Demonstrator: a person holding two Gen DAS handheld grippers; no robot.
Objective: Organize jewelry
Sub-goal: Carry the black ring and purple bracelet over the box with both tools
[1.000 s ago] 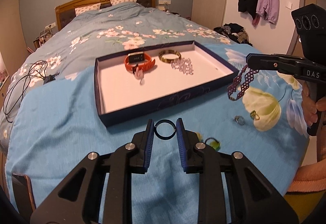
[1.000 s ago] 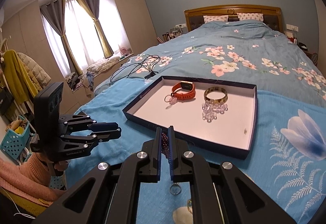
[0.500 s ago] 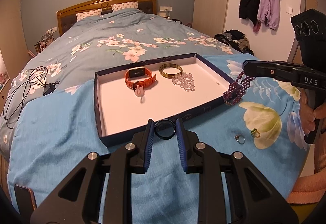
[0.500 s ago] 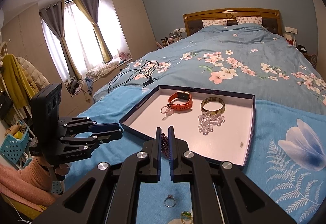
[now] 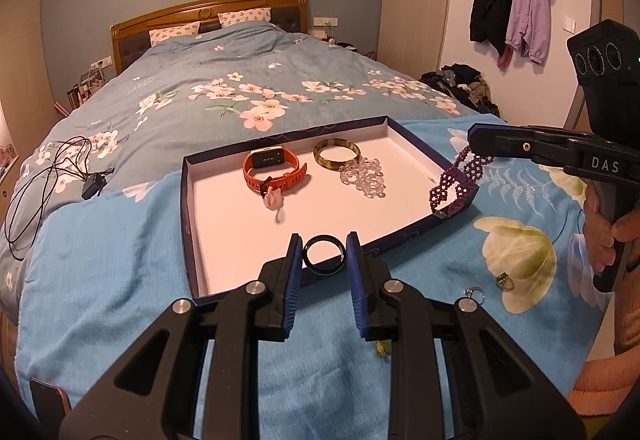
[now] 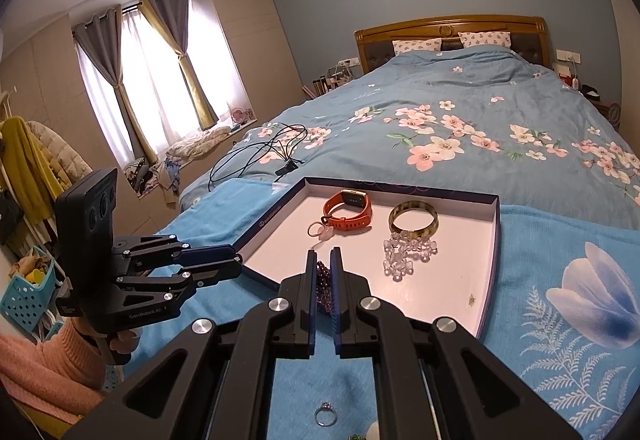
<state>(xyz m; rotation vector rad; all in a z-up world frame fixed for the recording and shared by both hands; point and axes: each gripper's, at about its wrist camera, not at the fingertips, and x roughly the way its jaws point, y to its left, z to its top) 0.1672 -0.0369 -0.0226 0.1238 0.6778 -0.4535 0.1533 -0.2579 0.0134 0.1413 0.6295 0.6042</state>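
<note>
A black ring (image 5: 323,254) sits pinched upright between the blue pads of the left gripper (image 5: 323,256), held over the near edge of a shallow tray (image 5: 186,224) with dark blue walls and a pale floor. The right gripper (image 6: 324,272) is clenched on a purple beaded bracelet (image 5: 456,185), which dangles from its tips over the tray's right wall, its lower end touching or nearly touching the rim. Inside the tray, toward the far side, lie an orange watch (image 5: 274,171) with a small pink ring (image 5: 273,197) just in front of its strap, a brown-and-gold bangle (image 5: 336,154), and a clear bead bracelet (image 5: 363,177) touching the bangle's near side. The tray rests on a bright blue blanket (image 5: 100,280) spread over the foot of a bed with a floral quilt (image 5: 224,87). On the blanket, to the right of the tray, a silver ring (image 5: 474,292) and a green-stoned ring (image 5: 505,281) lie near each other. A black cable (image 5: 44,175) is coiled on the quilt to the left. A hand (image 5: 608,240) grips the right gripper's handle, and a pink sleeve (image 6: 44,364) shows below the left one. Jackets (image 5: 512,7) hang on the right-hand wall.
</note>
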